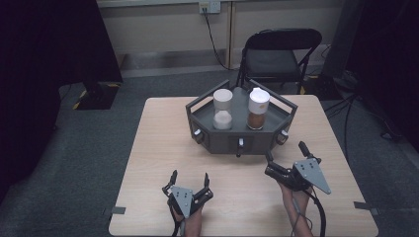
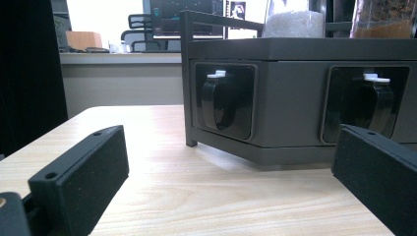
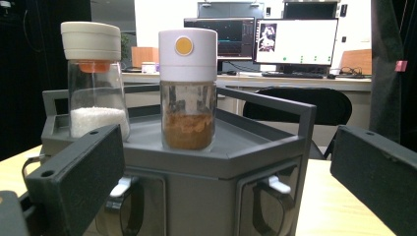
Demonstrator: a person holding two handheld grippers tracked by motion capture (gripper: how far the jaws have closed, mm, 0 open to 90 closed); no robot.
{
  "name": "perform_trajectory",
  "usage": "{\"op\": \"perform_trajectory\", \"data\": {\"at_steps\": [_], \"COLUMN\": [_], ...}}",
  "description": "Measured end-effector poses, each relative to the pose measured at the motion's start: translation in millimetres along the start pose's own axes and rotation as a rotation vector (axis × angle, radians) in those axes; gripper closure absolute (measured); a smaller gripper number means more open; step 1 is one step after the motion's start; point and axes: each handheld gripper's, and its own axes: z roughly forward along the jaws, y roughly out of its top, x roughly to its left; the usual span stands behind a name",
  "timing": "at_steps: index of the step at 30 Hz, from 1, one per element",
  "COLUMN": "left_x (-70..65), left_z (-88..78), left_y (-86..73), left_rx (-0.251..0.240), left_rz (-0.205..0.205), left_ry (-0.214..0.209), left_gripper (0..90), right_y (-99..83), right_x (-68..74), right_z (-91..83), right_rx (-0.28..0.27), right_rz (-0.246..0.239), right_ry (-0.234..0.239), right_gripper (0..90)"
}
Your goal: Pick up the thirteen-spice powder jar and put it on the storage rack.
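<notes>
The high view is dimly and evenly lit, with corners fallen to black. In both gripper views the near black jaws are blurred; the monitor (image 3: 295, 42) and window (image 2: 105, 19) are overexposed. A soft shadow is cast beneath the grey stand (image 2: 295, 123).

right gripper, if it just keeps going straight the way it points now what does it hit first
Most likely the dark grey rack: the right gripper, jaws open, points at a front corner of it between two black knobs. The brown-powder jar stands higher and farther back, so the rack's wall comes first, though depth is hard to judge.
</notes>
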Motion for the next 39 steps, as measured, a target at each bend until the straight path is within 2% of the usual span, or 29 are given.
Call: {"op": "perform_trajectory", "data": {"at_steps": [11, 17, 22, 31, 39], "left_x": [0.0, 0.0, 0.0, 0.0, -0.2], "left_z": [0.0, 0.0, 0.0, 0.0, -0.1], "left_y": [0.0, 0.0, 0.0, 0.0, -0.1], "left_rx": [0.000, 0.000, 0.000, 0.000, 0.000], "left_rz": [0.000, 0.000, 0.000, 0.000, 0.000], "left_ry": [0.000, 0.000, 0.000, 0.000, 0.001], "left_gripper": [0.2, 0.2, 0.2, 0.2, 0.2], "right_y": [-12.8, -17.7, -23.9, -34.9, -44.6], "right_x": [4.6, 4.7, 5.7, 0.1, 4.8], "right_z": [-19.5, -25.9, -31.5, -40.6, -42.7], "right_rx": [-0.009, 0.007, 0.014, 0.035, 0.052], "right_rz": [0.012, 0.021, 0.006, 0.023, 0.013], "right_ry": [0.007, 0.016, 0.002, -0.016, -0.033], "right_gripper": [0.0, 0.0, 0.0, 0.0, 0.0]}}
